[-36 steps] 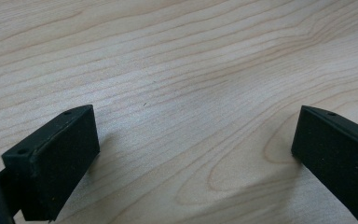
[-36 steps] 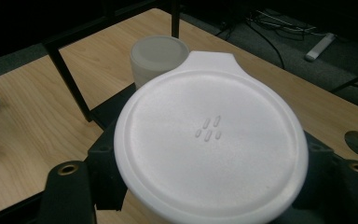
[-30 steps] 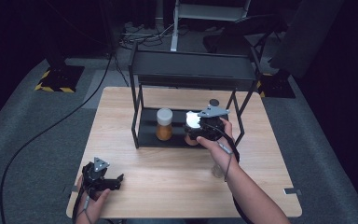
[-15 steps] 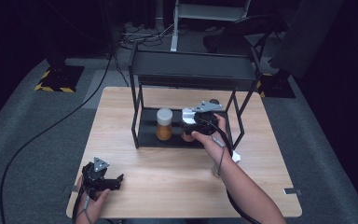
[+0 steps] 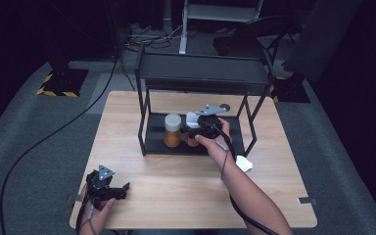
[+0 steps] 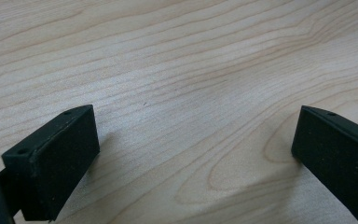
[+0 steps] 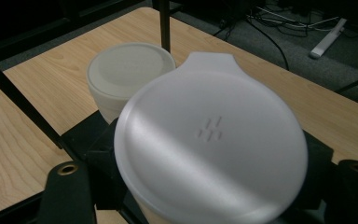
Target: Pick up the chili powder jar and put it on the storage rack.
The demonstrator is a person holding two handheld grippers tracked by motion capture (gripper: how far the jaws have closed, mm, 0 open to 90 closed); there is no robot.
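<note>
Right gripper (image 5: 192, 128) clamps a white-lidded jar (image 7: 212, 149) on the rack's lower shelf (image 5: 152, 139).

The jar's orange body is mostly hidden behind the gripper in the high view; in the right gripper view its lid (image 7: 209, 140) covers the jaws, and its base is cut off. A second jar (image 5: 172, 130) stands just beside it, at 9 o'clock. At the table's (image 5: 186, 186) 7 o'clock corner, the left gripper (image 5: 122, 188) rests with jaws wide apart over bare wood.

rack (image 5: 200, 73) mid-table (image 5: 127, 112) | two jars on its lower shelf (image 5: 154, 139), side by side | held jar (image 5: 192, 139) right of other jar (image 5: 172, 129) | left tongs (image 5: 120, 188) near front-left corner
</note>
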